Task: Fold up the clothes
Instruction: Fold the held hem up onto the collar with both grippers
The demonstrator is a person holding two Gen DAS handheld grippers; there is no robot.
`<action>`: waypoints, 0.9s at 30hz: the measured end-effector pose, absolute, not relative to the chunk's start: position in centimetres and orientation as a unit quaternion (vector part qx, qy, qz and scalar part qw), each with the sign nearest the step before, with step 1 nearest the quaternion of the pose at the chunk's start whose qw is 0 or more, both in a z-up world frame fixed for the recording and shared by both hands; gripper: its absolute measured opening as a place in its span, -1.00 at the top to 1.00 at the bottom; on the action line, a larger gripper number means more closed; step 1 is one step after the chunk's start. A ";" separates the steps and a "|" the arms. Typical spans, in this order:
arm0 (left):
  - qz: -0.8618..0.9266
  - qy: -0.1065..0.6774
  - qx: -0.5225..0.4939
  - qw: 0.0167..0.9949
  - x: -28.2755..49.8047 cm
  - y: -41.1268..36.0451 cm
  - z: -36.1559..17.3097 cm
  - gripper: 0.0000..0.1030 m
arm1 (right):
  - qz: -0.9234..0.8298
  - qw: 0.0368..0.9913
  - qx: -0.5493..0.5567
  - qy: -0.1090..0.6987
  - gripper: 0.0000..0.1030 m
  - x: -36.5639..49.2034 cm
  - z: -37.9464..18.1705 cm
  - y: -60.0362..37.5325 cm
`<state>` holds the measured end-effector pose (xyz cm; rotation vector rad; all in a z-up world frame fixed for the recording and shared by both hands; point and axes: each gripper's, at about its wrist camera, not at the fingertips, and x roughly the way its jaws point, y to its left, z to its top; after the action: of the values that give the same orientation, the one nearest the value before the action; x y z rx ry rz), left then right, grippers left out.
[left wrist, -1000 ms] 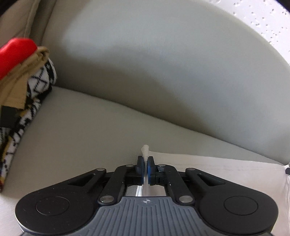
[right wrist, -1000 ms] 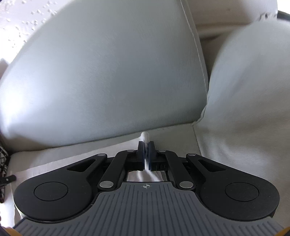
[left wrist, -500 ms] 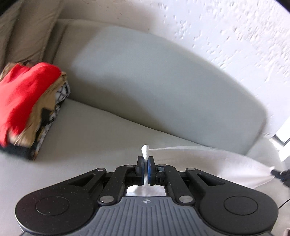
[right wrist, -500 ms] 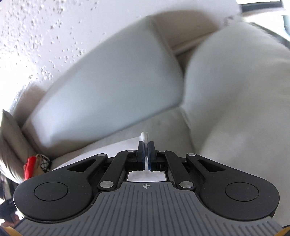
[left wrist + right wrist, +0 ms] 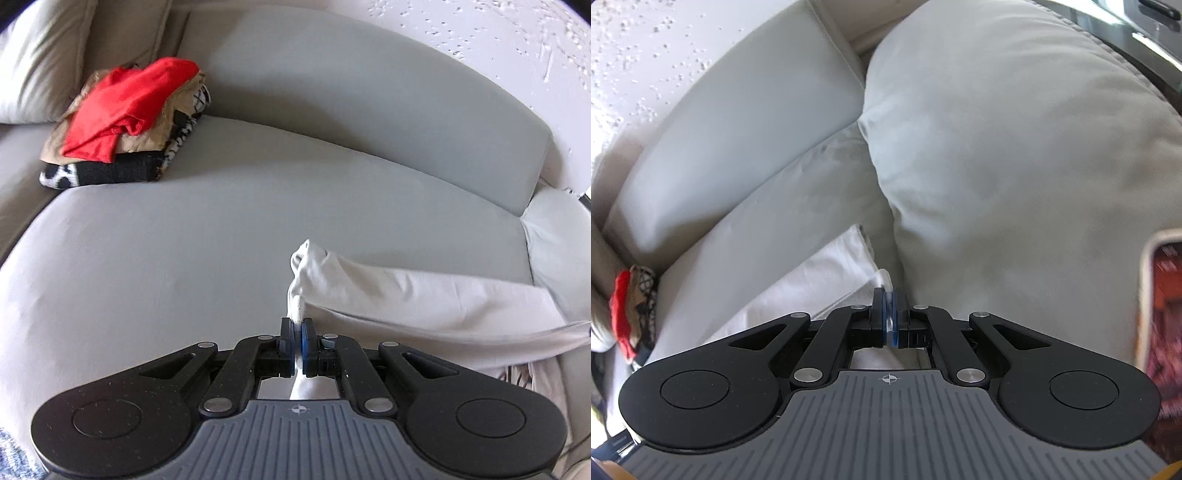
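Note:
A white garment (image 5: 424,299) lies across the grey sofa seat (image 5: 184,229), stretched between both grippers. My left gripper (image 5: 296,326) is shut on one corner of it, and a bunched tip of cloth sticks up past the fingertips. In the right wrist view the same white garment (image 5: 820,273) runs off to the left, and my right gripper (image 5: 888,299) is shut on its other corner, close against a large pale cushion (image 5: 1015,166).
A pile of clothes (image 5: 125,122) with a red piece on top sits at the seat's far left, also visible as the clothes pile (image 5: 631,302) in the right wrist view. Back cushions (image 5: 351,92) rise behind. A phone-like object (image 5: 1160,306) lies at right.
Both grippers have pulled back and up from the sofa's back cushions, keeping hold of the white garment. More of the seat and the clothes pile now shows.

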<state>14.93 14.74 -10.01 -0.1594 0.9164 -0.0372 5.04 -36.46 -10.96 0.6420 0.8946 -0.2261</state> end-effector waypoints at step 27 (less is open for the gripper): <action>0.068 0.429 -0.011 0.901 3.0 14.2 -9.9 0.59 | -0.119 0.844 0.272 0.447 0.57 -3.0 -11.7 -34.5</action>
<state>2.96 14.22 -9.91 -0.0237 0.8876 0.1417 -3.03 -34.52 -11.71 0.5751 0.9443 -0.2512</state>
